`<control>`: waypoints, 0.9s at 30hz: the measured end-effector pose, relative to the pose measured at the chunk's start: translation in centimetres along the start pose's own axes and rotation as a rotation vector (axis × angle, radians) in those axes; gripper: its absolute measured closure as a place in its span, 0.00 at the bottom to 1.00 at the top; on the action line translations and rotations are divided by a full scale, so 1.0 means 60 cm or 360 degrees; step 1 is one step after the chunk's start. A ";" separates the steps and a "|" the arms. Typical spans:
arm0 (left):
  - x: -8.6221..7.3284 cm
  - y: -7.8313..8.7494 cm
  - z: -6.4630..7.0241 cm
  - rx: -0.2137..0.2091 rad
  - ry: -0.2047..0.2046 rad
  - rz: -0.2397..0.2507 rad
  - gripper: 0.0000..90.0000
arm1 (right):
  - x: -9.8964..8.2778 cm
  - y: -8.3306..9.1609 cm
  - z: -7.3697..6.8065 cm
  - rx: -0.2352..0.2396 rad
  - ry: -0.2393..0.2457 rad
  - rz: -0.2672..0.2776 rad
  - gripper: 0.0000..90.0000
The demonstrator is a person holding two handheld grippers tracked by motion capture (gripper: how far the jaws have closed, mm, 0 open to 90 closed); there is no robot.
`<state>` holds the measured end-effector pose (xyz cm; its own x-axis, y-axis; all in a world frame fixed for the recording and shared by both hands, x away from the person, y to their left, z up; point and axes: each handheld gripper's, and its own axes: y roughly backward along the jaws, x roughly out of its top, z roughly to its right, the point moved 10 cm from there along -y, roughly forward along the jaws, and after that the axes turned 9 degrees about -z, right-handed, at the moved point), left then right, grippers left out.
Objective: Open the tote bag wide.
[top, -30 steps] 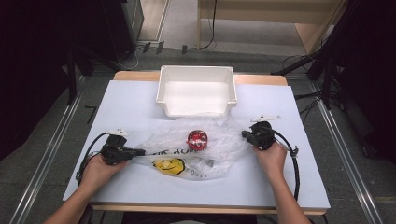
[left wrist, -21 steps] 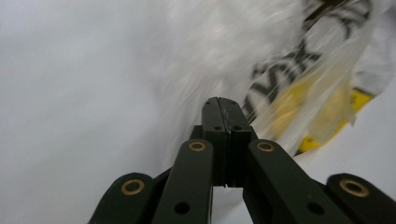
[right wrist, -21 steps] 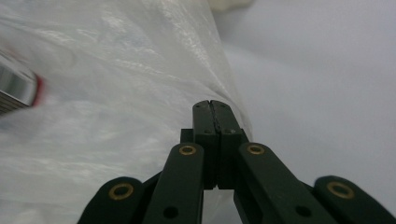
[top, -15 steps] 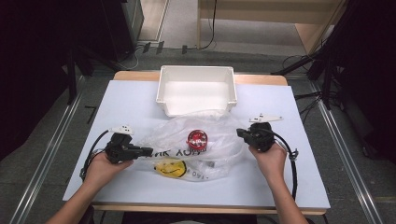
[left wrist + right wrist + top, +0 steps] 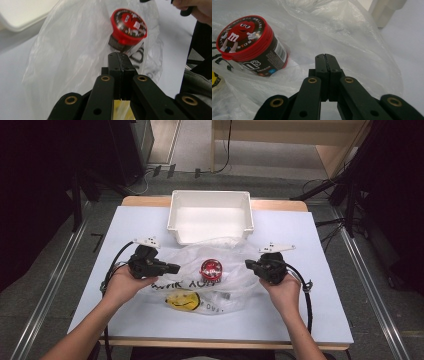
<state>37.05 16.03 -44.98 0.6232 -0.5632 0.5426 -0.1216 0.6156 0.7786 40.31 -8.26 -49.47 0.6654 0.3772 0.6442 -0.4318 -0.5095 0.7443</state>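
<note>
A clear plastic bag (image 5: 235,275) printed with black letters and a yellow smiley lies mid-table. A red-lidded M&M's tub (image 5: 210,268) rests tilted in its folds; I cannot tell whether film covers it. My left gripper (image 5: 176,268) is shut at the bag's left edge, pinching the film. My right gripper (image 5: 248,264) is shut on the right edge. In the left gripper view, closed jaws (image 5: 122,56) point at the tub (image 5: 128,25) and the bag (image 5: 75,50). In the right gripper view, closed jaws (image 5: 325,57) sit in the film (image 5: 342,32), the tub (image 5: 249,42) to their left.
An empty white tray (image 5: 210,195) stands at the back of the pale table (image 5: 325,310), just beyond the bag; it also shows as the tray (image 5: 20,15) and the tray's corner (image 5: 387,12). Cables trail from both grippers. Dark racks flank the table.
Both hands have risen, the left one most, moving inward and away from the person. The bag's sides have lifted and drawn in between the grippers. The tub stays in the middle.
</note>
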 end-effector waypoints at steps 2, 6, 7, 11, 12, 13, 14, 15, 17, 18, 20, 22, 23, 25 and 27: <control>0.014 -0.005 0.001 -0.0004 -0.0007 -0.0007 1.00 | 0.001 -0.002 -0.003 0.0007 0.0010 -0.0004 1.00; 0.034 -0.018 0.003 -0.0029 -0.0027 -0.0011 1.00 | 0.002 -0.007 -0.011 0.0020 0.0024 -0.0014 1.00; 0.038 -0.022 0.002 -0.0033 -0.0025 -0.0010 1.00 | 0.002 -0.008 -0.013 0.0023 0.0027 -0.0015 1.00; 0.050 -0.036 -0.009 -0.0030 -0.0022 -0.0014 1.00 | 0.005 -0.010 -0.017 0.0032 0.0033 -0.0010 1.00; 0.052 -0.041 -0.011 -0.0033 -0.0015 -0.0013 1.00 | 0.006 -0.011 -0.018 0.0033 0.0040 -0.0007 1.00; 0.055 -0.045 -0.014 -0.0030 -0.0018 -0.0016 1.00 | 0.007 -0.012 -0.019 0.0035 0.0039 -0.0009 1.00; 0.056 -0.050 -0.018 -0.0029 -0.0017 -0.0022 1.00 | 0.009 -0.014 -0.023 0.0044 0.0044 -0.0011 1.00; 0.056 -0.056 -0.022 -0.0036 -0.0007 -0.0029 1.00 | 0.011 -0.016 -0.024 0.0043 0.0050 -0.0007 1.00; 0.054 -0.067 -0.031 -0.0033 -0.0005 -0.0047 1.00 | 0.012 -0.017 -0.026 0.0046 0.0044 -0.0010 1.00; 0.053 -0.073 -0.036 -0.0032 -0.0002 -0.0054 1.00 | 0.014 -0.018 -0.028 0.0051 0.0052 -0.0007 1.00; 0.049 -0.084 -0.043 -0.0045 0.0004 -0.0068 1.00 | 0.019 -0.023 -0.035 0.0056 0.0065 -0.0002 1.00; 0.046 -0.095 -0.051 -0.0035 0.0017 -0.0085 1.00 | 0.020 -0.026 -0.036 0.0055 0.0070 -0.0005 1.00; 0.044 -0.099 -0.053 -0.0033 0.0016 -0.0093 1.00 | 0.020 -0.029 -0.037 0.0060 0.0066 -0.0011 1.00; 0.042 -0.106 -0.058 -0.0038 0.0011 -0.0092 1.00 | 0.021 -0.039 -0.036 0.0054 0.0075 -0.0018 1.00; 0.039 -0.113 -0.062 -0.0036 0.0018 -0.0096 1.00 | 0.021 -0.042 -0.035 0.0052 0.0069 -0.0023 1.00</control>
<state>42.20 12.62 -50.15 0.6373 -0.5935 0.4915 -0.0662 0.5932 0.8023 40.92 -4.88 -50.14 0.6440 0.4174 0.6412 -0.4021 -0.5283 0.7478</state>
